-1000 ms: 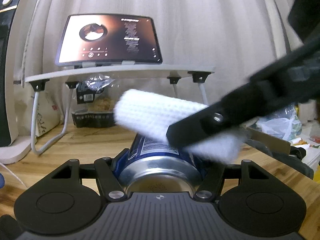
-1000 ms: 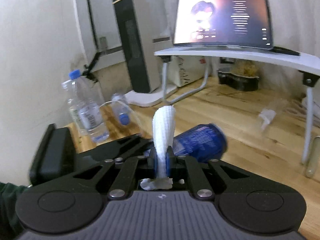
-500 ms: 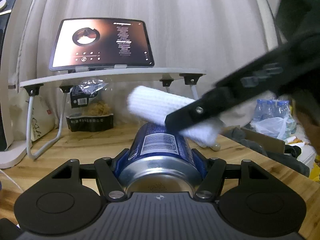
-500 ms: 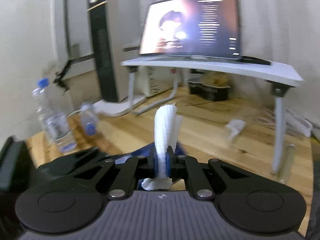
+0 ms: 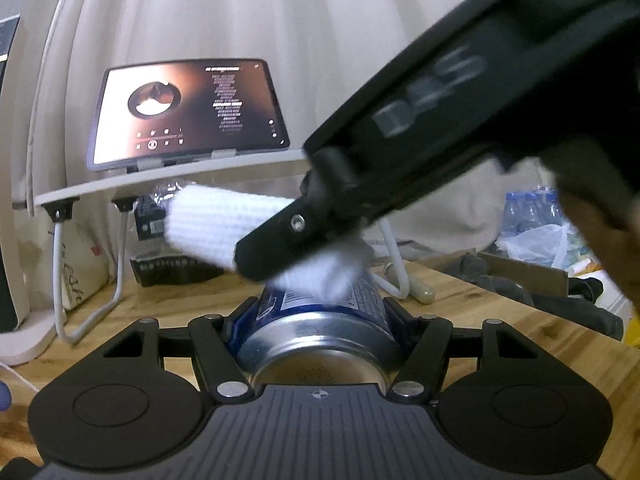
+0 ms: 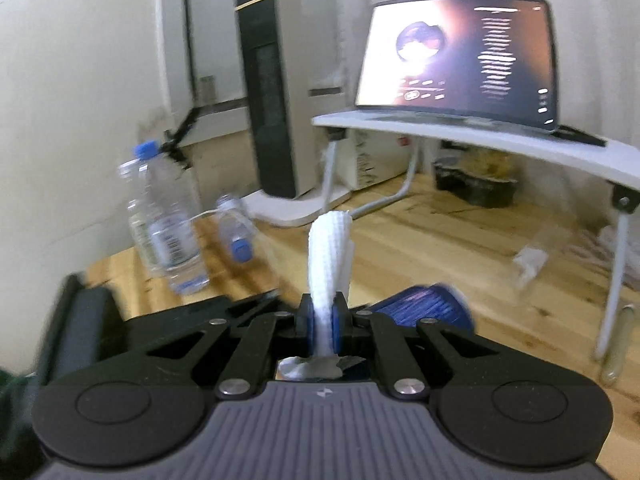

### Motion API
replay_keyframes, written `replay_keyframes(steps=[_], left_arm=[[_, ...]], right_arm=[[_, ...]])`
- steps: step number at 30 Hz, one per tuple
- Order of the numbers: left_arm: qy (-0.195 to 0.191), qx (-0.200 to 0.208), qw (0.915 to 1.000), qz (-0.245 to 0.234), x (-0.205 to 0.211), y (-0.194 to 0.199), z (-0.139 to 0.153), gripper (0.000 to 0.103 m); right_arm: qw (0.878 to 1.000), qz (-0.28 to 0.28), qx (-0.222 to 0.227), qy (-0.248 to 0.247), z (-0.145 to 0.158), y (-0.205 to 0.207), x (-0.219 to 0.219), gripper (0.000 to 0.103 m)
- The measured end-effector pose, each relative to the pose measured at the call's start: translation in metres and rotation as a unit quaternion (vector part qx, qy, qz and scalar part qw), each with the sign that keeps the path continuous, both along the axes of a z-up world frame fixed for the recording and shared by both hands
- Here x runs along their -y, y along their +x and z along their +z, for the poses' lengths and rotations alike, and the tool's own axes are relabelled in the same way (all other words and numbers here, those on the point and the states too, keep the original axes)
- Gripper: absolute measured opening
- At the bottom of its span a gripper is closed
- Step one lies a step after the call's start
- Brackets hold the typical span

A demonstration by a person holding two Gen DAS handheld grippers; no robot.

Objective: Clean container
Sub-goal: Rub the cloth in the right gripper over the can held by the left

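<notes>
**Can held sideways, cloth on its upper wall**

Position. The blue can [image 5: 320, 320] lies on its side, clamped between the fingers of the left gripper [image 5: 320, 312], its silver end facing the left wrist camera. It is held above the wooden table [image 6: 440, 248], not resting on it. The right gripper [image 6: 323, 320] is closed tight on a folded white cloth [image 6: 330, 256]; in the left view the cloth [image 5: 216, 224] crosses from 10 o'clock and its blurred near end touches the top of the can.

Handling, judged. The can is probably light and thin-walled, with a smooth, slippery skin; a hard squeeze at mid-body could dent it. The stiffer ends near the rims look the safer hold. The cloth is soft and limp, so only the part close to the fingers can press.

Room, judged. In the right view, water bottles [image 6: 168, 224] stand at 9 o'clock. A white stand [image 6: 480, 136] carrying a lit tablet [image 6: 456, 60] sits at 1 o'clock, one leg [image 6: 616, 280] at 3 o'clock. Bare table lies straight ahead at 12 o'clock, so strokes along the can have space; wide sideways swings risk the bottles.
</notes>
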State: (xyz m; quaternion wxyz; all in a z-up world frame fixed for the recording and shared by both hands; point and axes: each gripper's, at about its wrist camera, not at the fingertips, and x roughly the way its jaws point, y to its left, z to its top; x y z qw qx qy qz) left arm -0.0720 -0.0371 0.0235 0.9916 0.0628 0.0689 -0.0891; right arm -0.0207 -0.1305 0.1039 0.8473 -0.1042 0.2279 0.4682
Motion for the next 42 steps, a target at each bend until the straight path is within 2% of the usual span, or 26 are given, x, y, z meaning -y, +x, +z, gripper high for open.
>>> replay_keyframes(steps=[4, 8, 16, 20, 25, 29, 33, 36, 39, 42], left_arm=[[0.0, 0.002, 1.0, -0.005, 0.0, -0.001, 0.001, 0.067], [-0.006, 0.0, 1.0, -0.008, -0.003, 0.0, 0.002, 0.067], [-0.021, -0.01, 0.9996, -0.016, -0.008, 0.003, 0.002, 0.067], [-0.025, -0.01, 0.9995, -0.014, -0.009, 0.002, 0.002, 0.067], [-0.029, -0.006, 0.9995, -0.012, -0.01, 0.0, 0.002, 0.067], [-0.025, 0.0, 0.9996, -0.014, -0.008, -0.002, 0.002, 0.067], [-0.026, 0.002, 0.9996, -0.01, -0.01, -0.001, 0.004, 0.067], [-0.032, -0.001, 0.9995, -0.004, -0.012, 0.0, 0.004, 0.067], [-0.034, -0.004, 0.9994, -0.002, -0.012, 0.001, 0.004, 0.067], [-0.035, -0.005, 0.9994, -0.001, -0.013, 0.002, 0.004, 0.067]], right_arm=[[0.998, -0.049, 0.022, 0.011, 0.0, 0.018, 0.006, 0.012], [0.997, -0.065, 0.033, 0.009, 0.001, 0.022, 0.008, 0.012], [0.999, 0.025, -0.027, 0.028, -0.011, -0.012, 0.013, 0.012], [0.996, 0.036, -0.06, 0.049, -0.01, -0.022, 0.022, 0.012], [0.996, -0.006, -0.067, 0.065, -0.009, -0.006, 0.038, 0.012], [0.995, -0.065, -0.043, 0.064, -0.008, 0.016, 0.05, 0.012], [0.994, -0.086, -0.032, 0.063, -0.009, 0.03, 0.054, 0.012], [0.994, -0.078, -0.043, 0.066, -0.014, 0.027, 0.055, 0.012], [0.994, -0.048, -0.065, 0.074, -0.018, 0.015, 0.055, 0.012], [0.99, -0.013, -0.106, 0.093, -0.021, 0.002, 0.061, 0.012]])
